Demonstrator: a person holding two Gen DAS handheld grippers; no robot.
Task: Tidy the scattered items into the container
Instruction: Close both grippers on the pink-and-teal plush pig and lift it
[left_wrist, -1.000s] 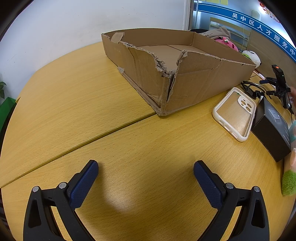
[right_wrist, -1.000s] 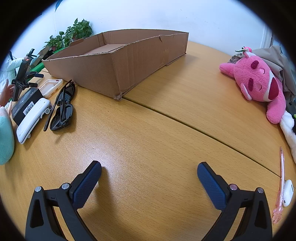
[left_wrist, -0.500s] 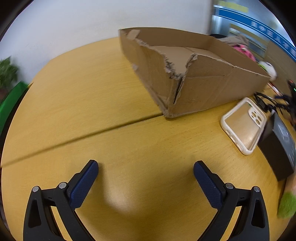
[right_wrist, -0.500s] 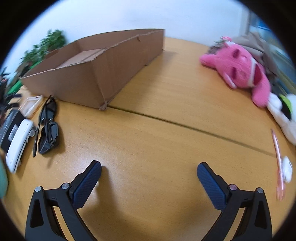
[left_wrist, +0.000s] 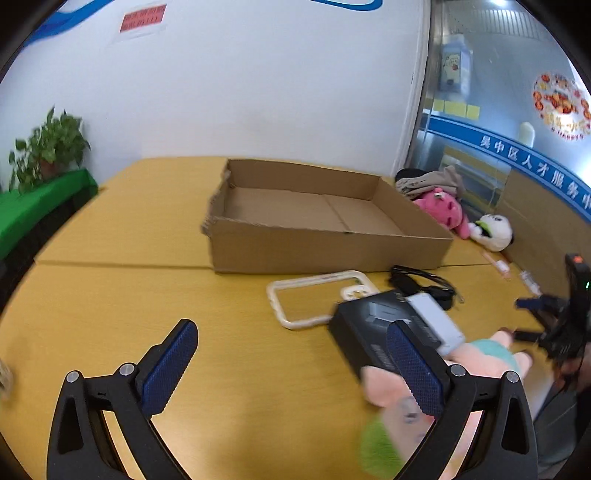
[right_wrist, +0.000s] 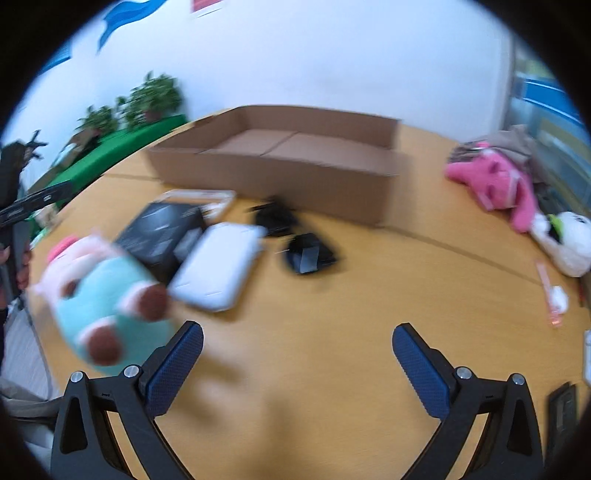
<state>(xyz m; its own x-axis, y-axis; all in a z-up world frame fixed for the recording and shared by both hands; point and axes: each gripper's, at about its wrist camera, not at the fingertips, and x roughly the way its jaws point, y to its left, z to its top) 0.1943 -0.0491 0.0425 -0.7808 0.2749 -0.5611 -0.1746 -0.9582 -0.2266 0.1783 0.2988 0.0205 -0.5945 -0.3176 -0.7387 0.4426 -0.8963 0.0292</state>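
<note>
Both grippers hang above a yellow wooden table (left_wrist: 110, 229) with their blue-padded fingers spread wide and nothing between them: the left gripper (left_wrist: 291, 363) sits over bare tabletop, and the right gripper (right_wrist: 297, 363) likewise. The cardboard box (left_wrist: 325, 251) that serves as the container stands open toward the far side of the table, its floor bare in both views and its near left corner torn. Just in front of it lie the scattered items: a white phone case (left_wrist: 317, 301) lying flat, a black box (left_wrist: 369, 332) with pale lettering too blurred to read, a white case (right_wrist: 218, 266) resting against that box, and dark sunglasses (left_wrist: 421, 286) just beside them. A soft toy in pink and teal (right_wrist: 99, 291) lies nearest the cameras, partly behind the left gripper's right finger in the left wrist view. To the right of the container sit a pink plush (left_wrist: 441, 212) and a white plush (left_wrist: 493, 232), and a pink pen (right_wrist: 550, 291) lies near the table's right edge. On the glass wall a blue band carries white Chinese characters (left_wrist: 532, 168), partly cut off, and a red notice (left_wrist: 142, 18) on the white wall is too small to read. The right wrist view is smeared with blur.
</note>
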